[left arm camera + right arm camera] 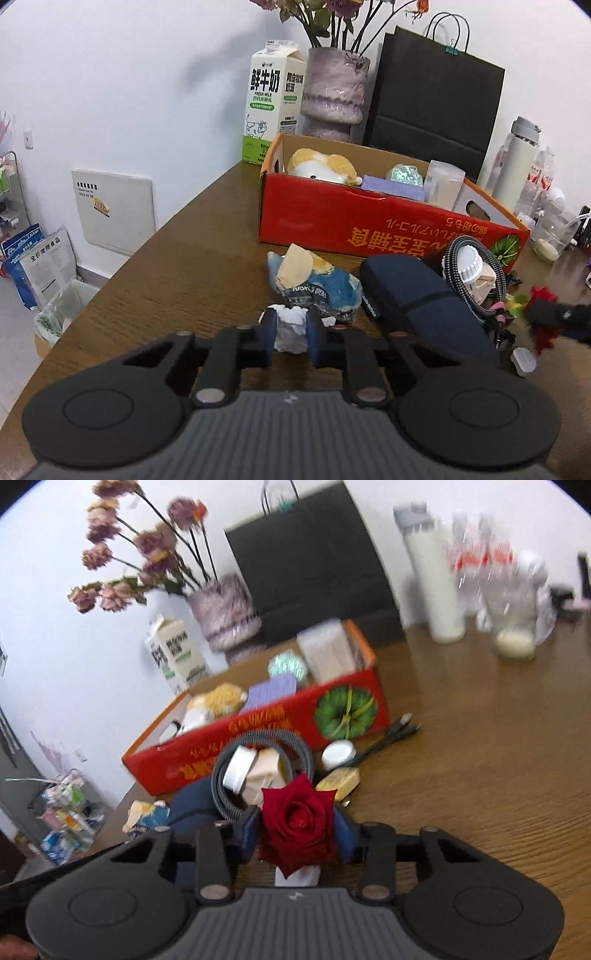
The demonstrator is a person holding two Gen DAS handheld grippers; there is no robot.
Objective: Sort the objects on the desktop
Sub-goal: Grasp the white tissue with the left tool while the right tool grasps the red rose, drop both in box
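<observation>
left gripper (291, 334): jaws narrow, blue pads clamped on a crumpled white tissue (291, 328), low over the wooden table (177, 266)
right gripper (298, 827): closed on a red rose (297, 821), bloom facing the camera, pads touching both sides; right-wrist view is motion-blurred
red box (332, 221): open-top cardboard, mid-table behind the clutter; holds a plush toy (321, 168), purple block (391, 186), shiny green ball (404, 173), pale translucent container (443, 182)
blue wrapper (317, 284): crumpled, on the table just beyond the tissue, in front of the box
dark case (417, 299): right of the wrapper, touching it or nearly so, can't tell
coiled cable (476, 273): braided, wrapped around a white round cap and beige plug, against the box's front right corner
milk carton (271, 99): upright behind the box, beside the vase (334, 92) of dried flowers
black paper bag (436, 99): standing against the wall, right of the vase
white bottle (517, 162): far right, near clear bottles
</observation>
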